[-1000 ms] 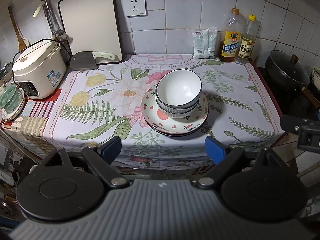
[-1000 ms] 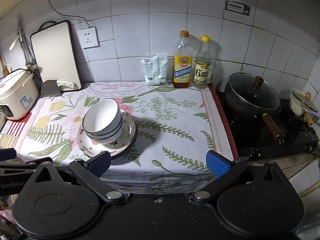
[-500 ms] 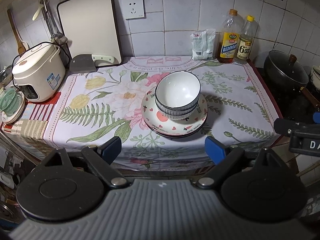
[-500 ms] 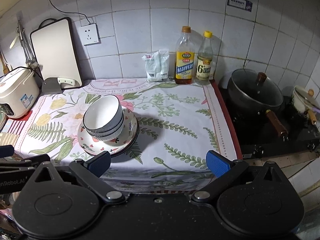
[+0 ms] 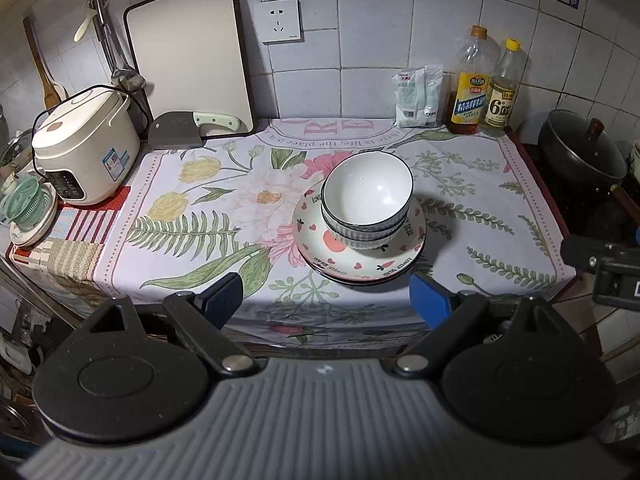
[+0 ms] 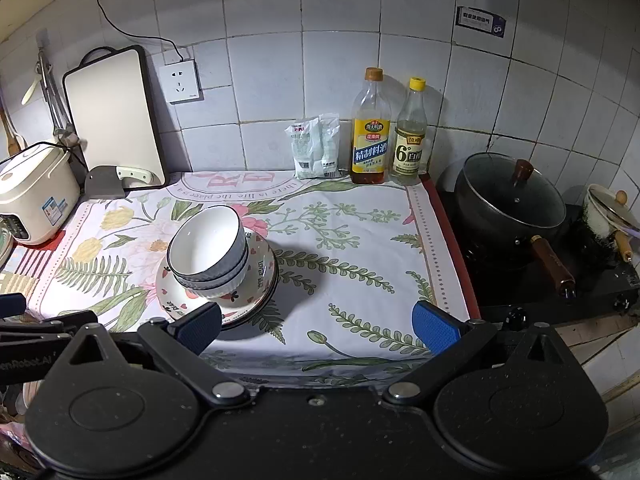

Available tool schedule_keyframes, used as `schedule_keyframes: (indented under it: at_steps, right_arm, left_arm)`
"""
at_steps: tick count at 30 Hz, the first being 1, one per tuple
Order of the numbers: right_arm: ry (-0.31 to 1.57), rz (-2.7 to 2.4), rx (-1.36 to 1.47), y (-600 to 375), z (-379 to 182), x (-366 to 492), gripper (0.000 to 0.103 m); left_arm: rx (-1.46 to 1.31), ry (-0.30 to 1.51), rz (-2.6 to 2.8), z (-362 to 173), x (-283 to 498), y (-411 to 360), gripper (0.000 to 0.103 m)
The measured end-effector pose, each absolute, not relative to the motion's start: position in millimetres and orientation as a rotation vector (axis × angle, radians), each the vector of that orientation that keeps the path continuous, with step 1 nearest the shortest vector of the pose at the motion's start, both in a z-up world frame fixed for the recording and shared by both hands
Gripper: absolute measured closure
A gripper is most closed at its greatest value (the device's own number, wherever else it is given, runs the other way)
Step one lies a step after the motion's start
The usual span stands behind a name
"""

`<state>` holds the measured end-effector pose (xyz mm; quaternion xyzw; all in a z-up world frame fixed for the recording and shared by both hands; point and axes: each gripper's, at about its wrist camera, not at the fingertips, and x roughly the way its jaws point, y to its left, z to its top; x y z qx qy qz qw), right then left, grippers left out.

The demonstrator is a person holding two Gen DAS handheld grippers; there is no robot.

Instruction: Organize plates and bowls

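Stacked white bowls with dark rims point(image 5: 367, 194) sit on stacked heart-patterned plates point(image 5: 320, 240) in the middle of the floral cloth. The same bowls point(image 6: 206, 244) and plates point(image 6: 256, 284) show left of centre in the right wrist view. My left gripper point(image 5: 326, 298) is open and empty, back from the counter's front edge, in front of the stack. My right gripper point(image 6: 318, 324) is open and empty, near the front edge, to the right of the stack.
A rice cooker point(image 5: 82, 146), cutting board point(image 5: 190, 56) and cleaver point(image 5: 176, 130) stand at the back left. Oil and vinegar bottles point(image 6: 370, 128) and a white packet point(image 6: 312, 148) stand at the back wall. A lidded black pot point(image 6: 510, 200) sits on the stove at right.
Both grippers have drawn back and risen slightly, so the counter looks a little farther away. The stack has not moved.
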<state>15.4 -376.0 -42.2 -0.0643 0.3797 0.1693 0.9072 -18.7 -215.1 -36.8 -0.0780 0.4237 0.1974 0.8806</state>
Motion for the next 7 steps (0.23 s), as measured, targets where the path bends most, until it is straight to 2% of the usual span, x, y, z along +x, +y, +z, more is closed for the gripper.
schedule_keyframes:
  at_steps: [7]
  right_arm:
    - [0.790,0.330,-0.139,-377.2,-41.0,23.0,0.000]
  left_arm:
    - [-0.156,0.877,0.399,-31.0,-15.8,-215.3,0.012]
